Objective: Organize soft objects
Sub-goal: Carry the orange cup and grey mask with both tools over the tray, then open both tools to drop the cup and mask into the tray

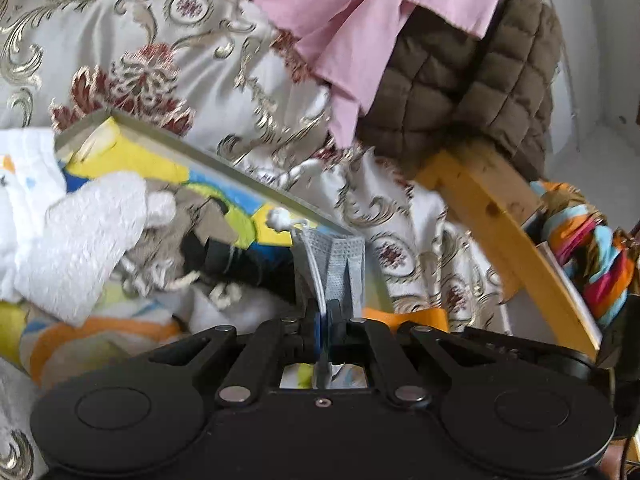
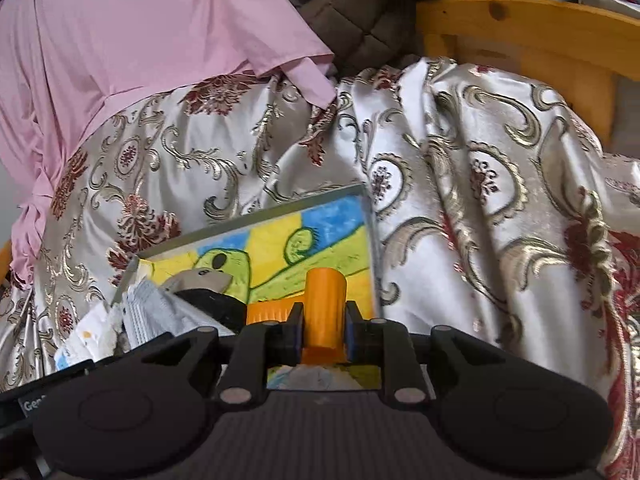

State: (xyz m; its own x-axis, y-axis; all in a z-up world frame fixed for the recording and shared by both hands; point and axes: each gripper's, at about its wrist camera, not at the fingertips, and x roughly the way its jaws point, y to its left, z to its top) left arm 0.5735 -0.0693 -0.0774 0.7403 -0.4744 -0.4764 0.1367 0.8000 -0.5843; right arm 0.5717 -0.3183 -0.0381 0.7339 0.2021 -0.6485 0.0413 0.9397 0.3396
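Left gripper [image 1: 325, 320]: jaws closing on a grey mask [image 1: 336, 252], pinching its edge, probably to lower it into the box [image 1: 224, 168].
Right gripper [image 2: 322, 322]: jaws clamping an orange cylinder [image 2: 324, 300], probably bringing it to the box as well.
Box, painted yellow, blue and green inside: lying just ahead of both grippers, already holding a white cloth [image 1: 80, 236] and other soft items.
Brocade cover [image 2: 460, 184]: spreading under and behind the box.
Pink shirt [image 2: 132, 32] and brown quilted jacket [image 1: 460, 88]: lying beyond, apparently awaiting sorting.
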